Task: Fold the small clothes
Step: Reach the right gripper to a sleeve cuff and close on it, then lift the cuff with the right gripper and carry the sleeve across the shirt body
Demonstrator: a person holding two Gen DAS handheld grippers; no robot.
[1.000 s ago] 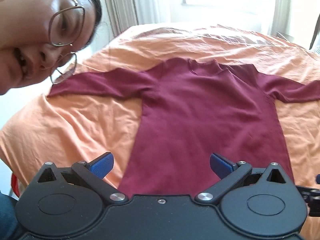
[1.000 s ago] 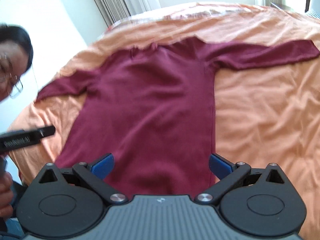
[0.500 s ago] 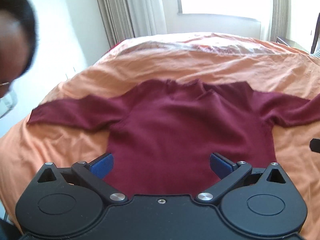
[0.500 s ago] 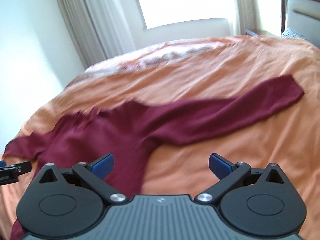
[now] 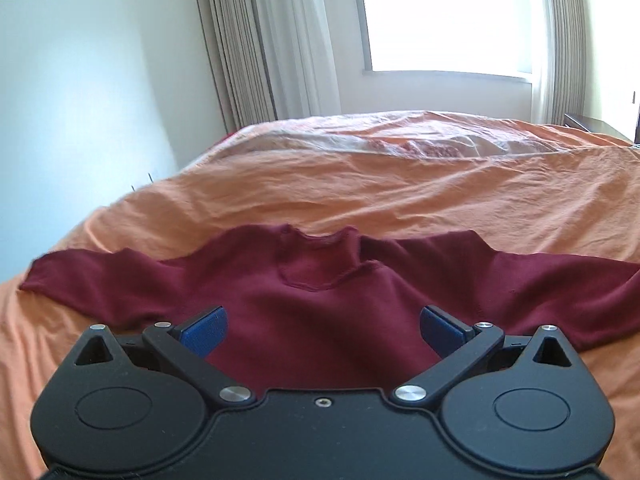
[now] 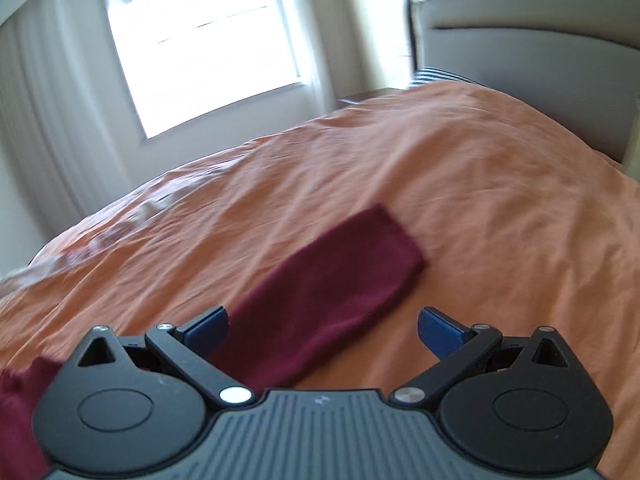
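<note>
An orange-covered bed [image 5: 400, 184] fills both wrist views, a bright window and pale curtains beyond its far edge and a headboard [image 6: 532, 36] at its right end. Spread flat across the middle of the bed lies the maroon long-sleeved top [image 5: 320, 312], collar toward the far edge, body unfolded, one sleeve running out toward the bed's left edge and the other toward the headboard end. In the right wrist view that right sleeve [image 6: 332, 296] stretches straight along the cover, its cuff pointing toward the headboard. The left gripper [image 5: 322, 330] hangs over the chest of the top, just below the collar, blue pads spread wide with nothing between them. The right gripper [image 6: 322, 330] hovers above the right sleeve, likewise spread wide and empty; whether either pad touches the cloth cannot be made out. No crease or fold shows anywhere on the garment, so the work appears barely begun: both sleeves have yet to be brought in over the body, and the body itself is yet to be folded.
</note>
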